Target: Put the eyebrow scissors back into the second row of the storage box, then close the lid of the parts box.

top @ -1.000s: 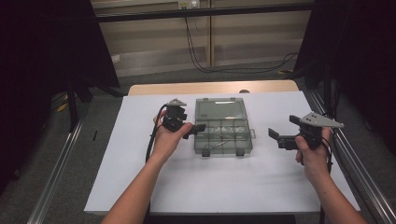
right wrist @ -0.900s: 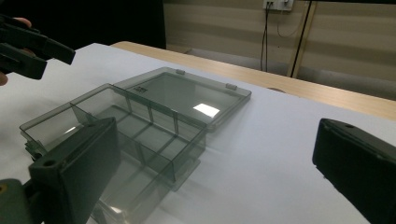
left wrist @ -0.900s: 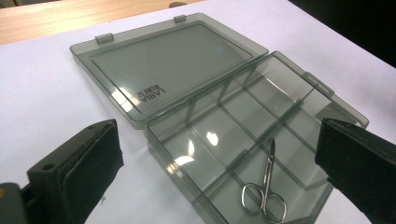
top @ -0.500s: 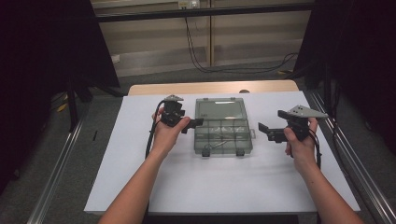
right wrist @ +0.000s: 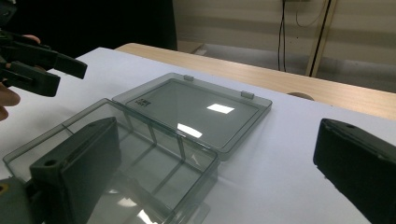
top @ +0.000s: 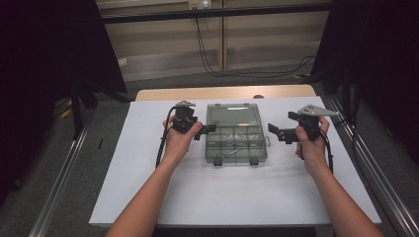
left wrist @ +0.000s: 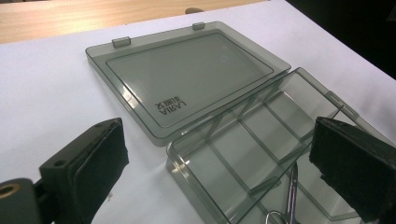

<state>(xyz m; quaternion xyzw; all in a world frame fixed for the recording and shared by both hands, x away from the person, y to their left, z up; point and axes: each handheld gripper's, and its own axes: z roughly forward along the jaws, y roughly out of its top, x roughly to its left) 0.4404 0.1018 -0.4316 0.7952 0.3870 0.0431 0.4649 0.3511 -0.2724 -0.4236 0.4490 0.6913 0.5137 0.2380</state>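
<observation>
Partly cut off — metal tool (left wrist: 290,196) in organizer box (top: 237,138).

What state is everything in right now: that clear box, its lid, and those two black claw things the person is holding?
Compartment box: open, flat on the table, a metal clip lying in one compartment.
Lid: swung fully back, lying flat on the table behind the box.
Left gripper: open, holding nothing, at the box's left edge.
Right gripper: open, holding nothing, just right of the box.

Clear compartment box (top: 236,139), lid open flat, table ctr.
</observation>
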